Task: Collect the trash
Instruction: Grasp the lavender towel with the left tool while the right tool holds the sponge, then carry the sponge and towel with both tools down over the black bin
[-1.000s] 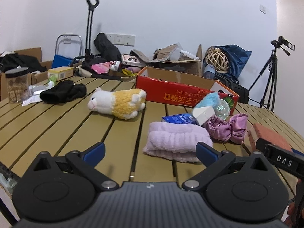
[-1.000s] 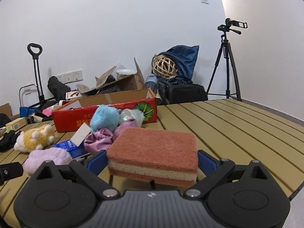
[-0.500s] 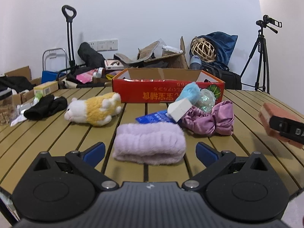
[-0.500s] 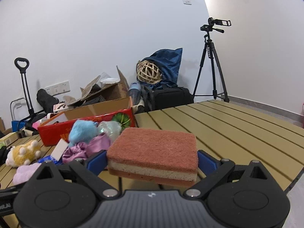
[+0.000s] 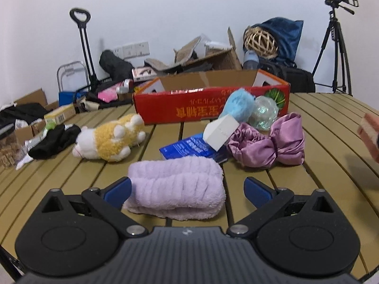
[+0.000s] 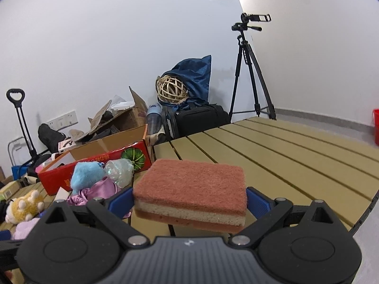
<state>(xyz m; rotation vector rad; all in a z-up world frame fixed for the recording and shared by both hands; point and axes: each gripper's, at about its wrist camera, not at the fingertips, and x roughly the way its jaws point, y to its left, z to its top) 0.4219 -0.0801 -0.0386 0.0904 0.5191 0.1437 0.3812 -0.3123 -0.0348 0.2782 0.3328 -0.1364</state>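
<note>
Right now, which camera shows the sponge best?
The right wrist view: the sponge fills the centre, clamped in the right gripper. The left wrist view catches only its corner at the right edge.

- The left wrist view looked low and level across the slatted surface (image 5: 331, 123) toward the back wall, close over a lilac towel (image 5: 176, 190).
- The right wrist view sat higher, perhaps tilted upward, facing the tripod (image 6: 248, 71).
- Both shared the red box (image 5: 210, 108) (image 6: 94, 163), the plush toy (image 5: 109, 142) (image 6: 22, 206) and the tripod (image 5: 336, 47).
</note>
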